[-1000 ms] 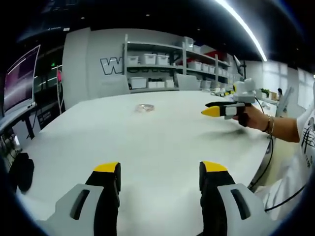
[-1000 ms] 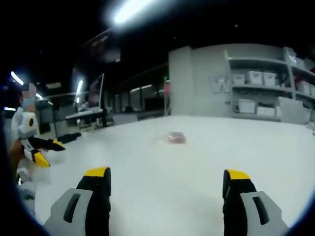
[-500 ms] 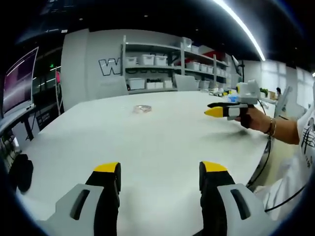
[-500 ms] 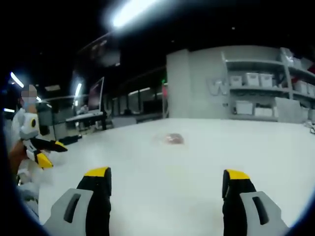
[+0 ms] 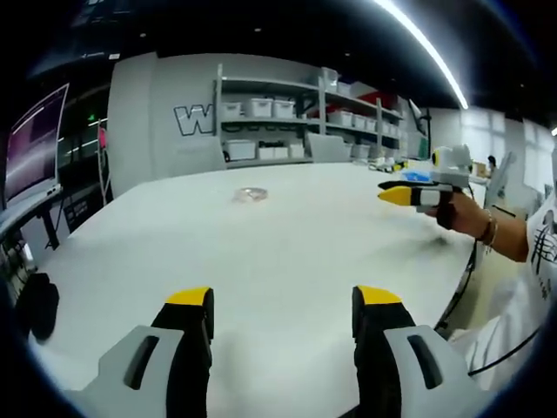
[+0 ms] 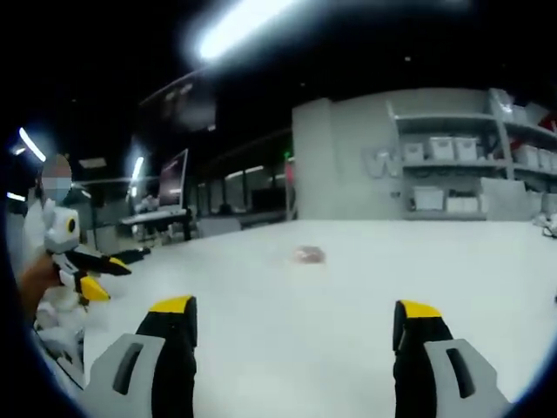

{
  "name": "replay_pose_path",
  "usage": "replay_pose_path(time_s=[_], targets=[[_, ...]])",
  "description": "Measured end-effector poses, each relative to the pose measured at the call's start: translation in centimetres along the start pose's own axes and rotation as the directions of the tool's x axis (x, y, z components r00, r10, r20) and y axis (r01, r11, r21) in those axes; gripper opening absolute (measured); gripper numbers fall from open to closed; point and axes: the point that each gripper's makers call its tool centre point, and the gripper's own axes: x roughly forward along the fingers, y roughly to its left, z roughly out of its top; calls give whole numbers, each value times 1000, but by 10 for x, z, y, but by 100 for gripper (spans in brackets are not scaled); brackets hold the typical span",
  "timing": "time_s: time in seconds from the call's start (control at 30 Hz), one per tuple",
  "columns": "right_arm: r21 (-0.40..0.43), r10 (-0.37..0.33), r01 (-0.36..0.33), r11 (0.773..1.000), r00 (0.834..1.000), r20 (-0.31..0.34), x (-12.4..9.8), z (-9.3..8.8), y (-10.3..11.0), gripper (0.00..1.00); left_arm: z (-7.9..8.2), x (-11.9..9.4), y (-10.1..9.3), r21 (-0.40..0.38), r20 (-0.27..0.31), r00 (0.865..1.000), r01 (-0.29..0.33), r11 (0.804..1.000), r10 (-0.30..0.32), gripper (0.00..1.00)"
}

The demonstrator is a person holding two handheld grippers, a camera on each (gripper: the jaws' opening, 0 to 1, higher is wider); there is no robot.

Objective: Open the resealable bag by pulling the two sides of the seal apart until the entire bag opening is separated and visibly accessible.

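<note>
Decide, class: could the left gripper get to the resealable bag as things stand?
Probably yes. The left gripper has its jaws apart, and only bare white table lies between it and the resealable bag, which is far off.

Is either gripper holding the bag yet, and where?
Nothing held. Both grippers, left and right, are open and empty; the bag lies untouched far across the table.

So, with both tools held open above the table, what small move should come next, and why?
Probably bring both tools forward toward the bag. It lies far out on the white table, untouched, while the left tool and the right tool are open, empty and well short of it.
</note>
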Motion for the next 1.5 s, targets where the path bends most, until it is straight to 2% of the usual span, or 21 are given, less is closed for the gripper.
replay_pose_path(time_s=[0.27,0.73,1.03,1.2,1.5], targets=[[8,-9,9,1000,1000,3,-11,-5,-3,94,-1,2,-2,2,-4,1000,5,1000,-5,63],[-17,-37,38,999,998,44,-36,1,6,93,-4,4,1,-10,-5,1000,3,1000,-3,63],[8,-56,56,998,996,72,-53,6,11,93,-2,6,4,-14,10,1000,-1,1000,1,63],[19,-81,80,997,994,79,-61,5,7,93,-2,8,2,-21,16,1000,6,1000,-6,63],[40,-108,105,994,990,89,-66,4,6,93,1,11,-1,-25,29,999,15,1000,-14,63]])
